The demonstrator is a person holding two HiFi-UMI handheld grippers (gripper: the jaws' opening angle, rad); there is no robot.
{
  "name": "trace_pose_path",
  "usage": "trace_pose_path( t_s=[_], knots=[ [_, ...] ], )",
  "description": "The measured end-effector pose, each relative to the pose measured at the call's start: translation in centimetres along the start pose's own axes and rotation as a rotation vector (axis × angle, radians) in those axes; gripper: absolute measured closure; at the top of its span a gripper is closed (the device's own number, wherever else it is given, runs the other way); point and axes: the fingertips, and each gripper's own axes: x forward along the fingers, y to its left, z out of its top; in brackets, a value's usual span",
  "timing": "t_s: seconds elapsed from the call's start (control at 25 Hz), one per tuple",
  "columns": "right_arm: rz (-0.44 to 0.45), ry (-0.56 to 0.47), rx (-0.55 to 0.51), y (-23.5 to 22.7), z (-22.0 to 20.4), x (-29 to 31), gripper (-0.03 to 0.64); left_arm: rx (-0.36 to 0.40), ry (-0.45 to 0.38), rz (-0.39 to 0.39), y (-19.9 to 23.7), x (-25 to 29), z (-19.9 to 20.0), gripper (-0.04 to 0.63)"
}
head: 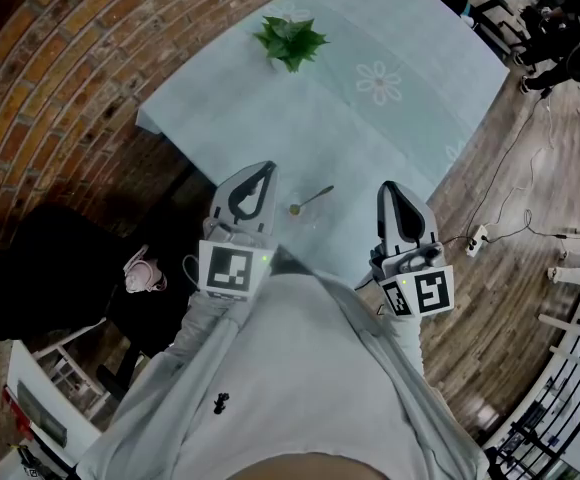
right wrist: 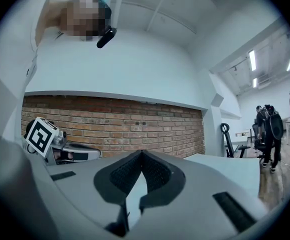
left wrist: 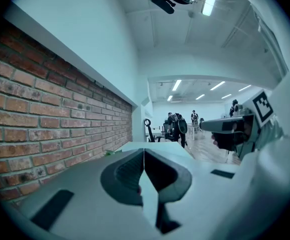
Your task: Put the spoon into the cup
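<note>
Shirt: closest to my head camera, a pale shirt [head: 300, 368] fills the bottom of the frame, with both sleeves reaching forward.
Left gripper: I see the left gripper [head: 266, 169] held over the near edge of the table, pointing away from the body. In its own view the two jaws meet tip to tip with nothing between them.
Right gripper: the right gripper [head: 389, 187] is level with the left one and well apart from it. Its own view shows the jaws pressed together and empty.
Spoon: the spoon [head: 311, 199] lies flat on the tablecloth between the two grippers and slightly beyond their tips. Neither gripper touches it. Its bowl is toward me and its handle angles away to the right.
Cup: I cannot pick out a cup for certain in any view.
Table: the table [head: 410, 58] is covered with a pale cloth printed with white flowers.
Plant: a small green plant [head: 290, 40] stands at the far side of the table.
Floor: wooden boards show on the right, where a white power strip [head: 476, 238] lies with its cable. Brick shows on the left.
</note>
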Motion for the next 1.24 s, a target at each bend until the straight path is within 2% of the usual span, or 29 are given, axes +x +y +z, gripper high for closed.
trace_pose_path(
  t_s=[0.2, 0.44, 0.6, 0.76, 0.92, 1.24],
  knots=[
    [0.002, 0.011, 0.003, 0.0, -0.3, 0.1, 0.601, 0.026, -0.006, -0.01, -0.1, 0.1, 0.0, 0.575],
    [-0.002, 0.02, 0.013, -0.1, -0.6, 0.1, 0.6, 0.002, 0.004, 0.003, 0.1, 0.0, -0.1, 0.575],
    [-0.001, 0.022, 0.02, -0.2, -0.8, 0.1, 0.6, 0.016, 0.003, 0.0, 0.1, 0.2, -0.3, 0.575],
    [-0.004, 0.026, 0.021, -0.4, -0.9, -0.1, 0.601, -0.016, 0.013, 0.011, 0.0, 0.2, -0.4, 0.575],
    [-0.007, 0.028, 0.023, -0.4, -1.2, 0.0, 0.601, 0.022, 0.007, -0.002, 0.1, 0.3, -0.7, 0.575],
    [-0.003, 0.033, 0.022, -0.5, -1.4, 0.2, 0.601, 0.024, 0.009, -0.005, 0.1, 0.5, -0.6, 0.575]
  ],
)
